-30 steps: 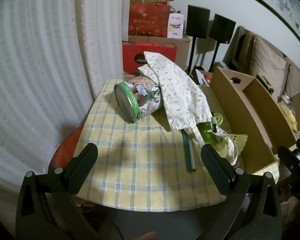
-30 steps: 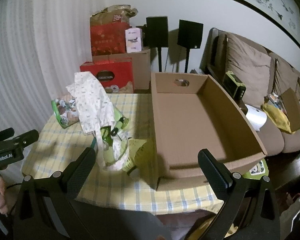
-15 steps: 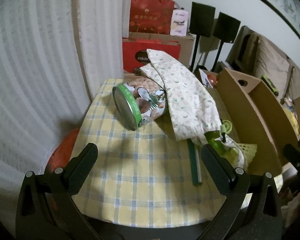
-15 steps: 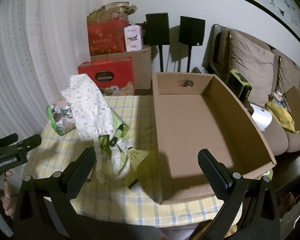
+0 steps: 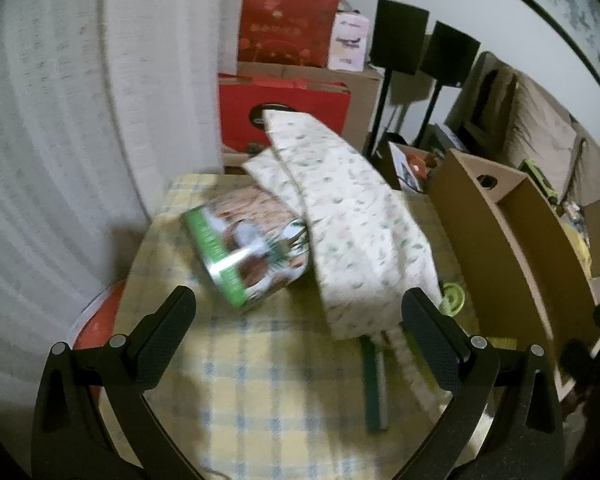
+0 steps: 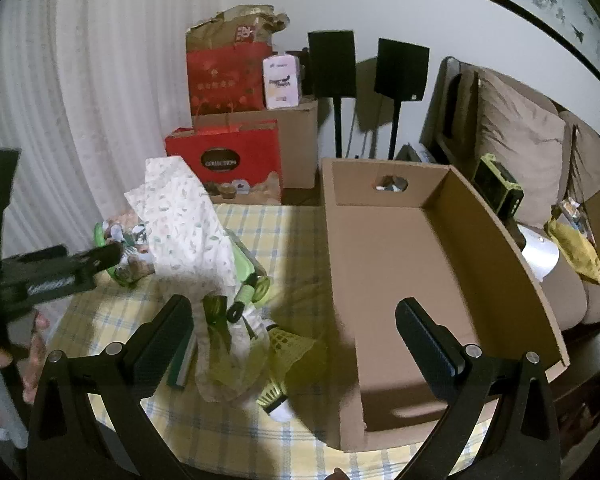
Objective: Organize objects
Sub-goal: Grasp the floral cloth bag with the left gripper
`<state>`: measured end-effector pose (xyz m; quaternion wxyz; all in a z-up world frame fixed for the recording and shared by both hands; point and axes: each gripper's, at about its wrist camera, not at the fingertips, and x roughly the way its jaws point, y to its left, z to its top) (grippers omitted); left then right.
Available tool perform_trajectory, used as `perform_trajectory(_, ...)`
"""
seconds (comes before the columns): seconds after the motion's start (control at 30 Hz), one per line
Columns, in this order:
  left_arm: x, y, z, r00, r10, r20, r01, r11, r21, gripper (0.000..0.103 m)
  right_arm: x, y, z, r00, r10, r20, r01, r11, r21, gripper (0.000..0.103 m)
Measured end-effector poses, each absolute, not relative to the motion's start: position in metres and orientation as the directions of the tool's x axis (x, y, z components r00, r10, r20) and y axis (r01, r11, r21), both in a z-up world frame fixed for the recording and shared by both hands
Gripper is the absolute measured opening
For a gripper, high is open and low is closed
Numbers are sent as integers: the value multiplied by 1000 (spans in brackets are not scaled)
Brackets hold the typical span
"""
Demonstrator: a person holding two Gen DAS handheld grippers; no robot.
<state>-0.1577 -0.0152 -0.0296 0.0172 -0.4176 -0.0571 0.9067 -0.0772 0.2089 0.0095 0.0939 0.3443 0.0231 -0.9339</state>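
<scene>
Approach step: nothing yet in the cardboard box (image 6: 428,280).
Left gripper (image 5: 300,320), jaws wide, faced the tipped tin (image 5: 248,248) at 12 o'clock; right gripper (image 6: 292,324) wide, empty. Next, likely: close on tin.

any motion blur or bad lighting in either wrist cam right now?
Left wrist view: motion blur smears the tin and the checked tablecloth; the left gripper fingers stay sharp. Right wrist view: mostly crisp, slight blur on the other gripper at the left edge; a dark shadow lies beside the cardboard box; fisheye bends the picture frame and curtain.
</scene>
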Motion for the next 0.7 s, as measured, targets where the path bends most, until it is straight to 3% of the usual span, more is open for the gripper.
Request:
perform_trajectory(0.6, -234, 71, -55, -567, 66, -821, -58, -997, -41, 95, -76, 230, -2, -730, -135, -670, 155, -987, 30, 103)
perform_trajectory(0.7, -244, 81, -63, -548, 25, -836, -48, -999, 2, 84, -75, 234, -4, -726, -137, -674, 149, -988, 41, 103)
